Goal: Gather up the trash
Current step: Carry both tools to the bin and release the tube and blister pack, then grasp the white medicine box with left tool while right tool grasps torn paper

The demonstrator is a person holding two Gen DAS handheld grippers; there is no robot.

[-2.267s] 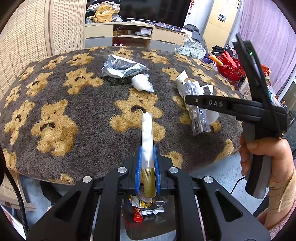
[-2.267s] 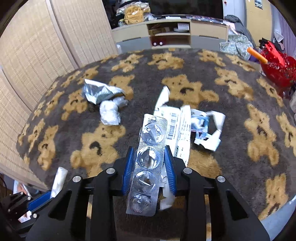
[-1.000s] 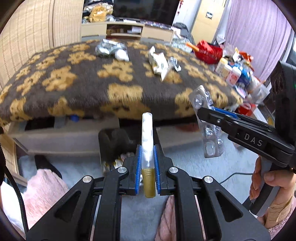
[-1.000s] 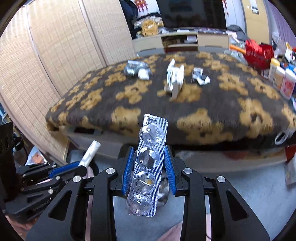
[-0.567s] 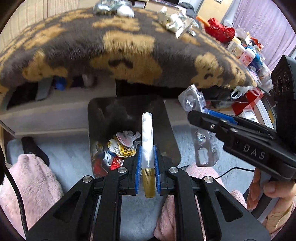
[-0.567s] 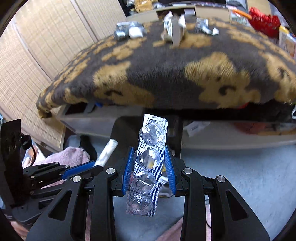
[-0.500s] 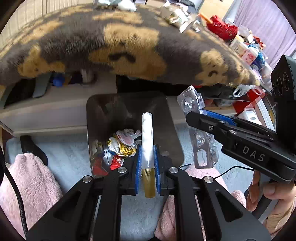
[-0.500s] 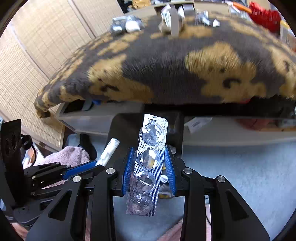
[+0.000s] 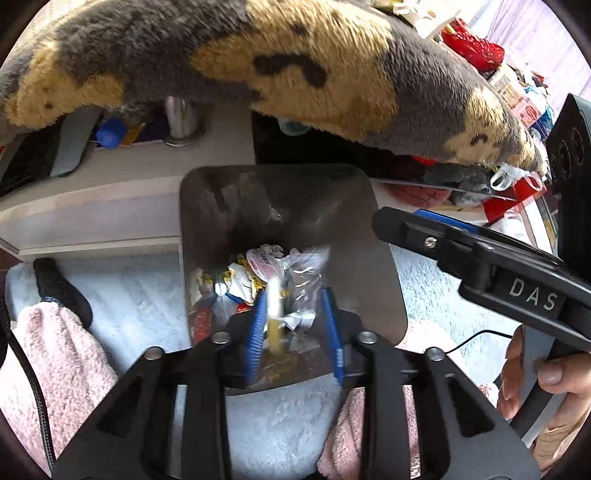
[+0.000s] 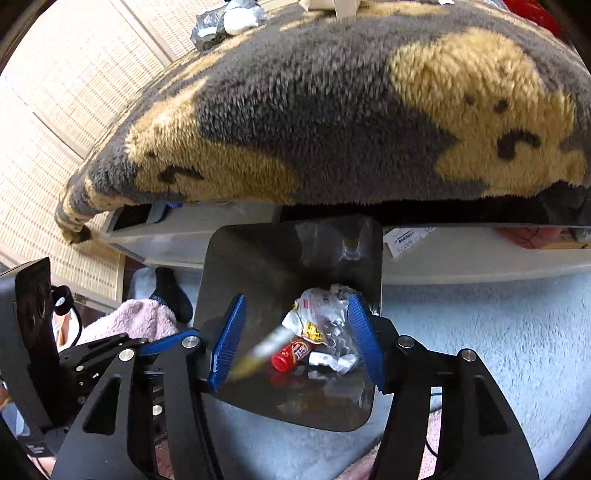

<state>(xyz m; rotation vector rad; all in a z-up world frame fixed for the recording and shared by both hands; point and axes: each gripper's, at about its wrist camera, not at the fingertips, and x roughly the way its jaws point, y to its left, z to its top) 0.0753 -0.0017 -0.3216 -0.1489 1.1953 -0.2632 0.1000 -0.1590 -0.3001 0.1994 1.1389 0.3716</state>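
Note:
Both grippers hang over a dark trash bin [image 9: 384,288] on the floor in front of the table. My left gripper [image 9: 293,325] is open; the white and gold tube [image 9: 274,314] is blurred, dropping between its blue pads into the bin. It also shows falling in the right wrist view [image 10: 258,354]. My right gripper [image 10: 295,339] is open and empty. The clear blister pack [image 9: 306,277] lies among wrappers in the bin [image 10: 258,266]. More trash stays on the table top: a silver bag [image 10: 210,26] and white paper [image 10: 332,5].
The bear-pattern blanket [image 9: 295,66] overhangs the table edge just above the bin. A grey shelf [image 10: 480,254] under the table holds clutter. Pink slippers [image 9: 55,354] and a pale blue rug [image 10: 498,332] surround the bin. Bottles and a red basket [image 9: 472,48] stand at right.
Both grippers opened over the bin. The tube slipped from the left jaws and is falling; the blister pack left the right jaws and lies in the bin.

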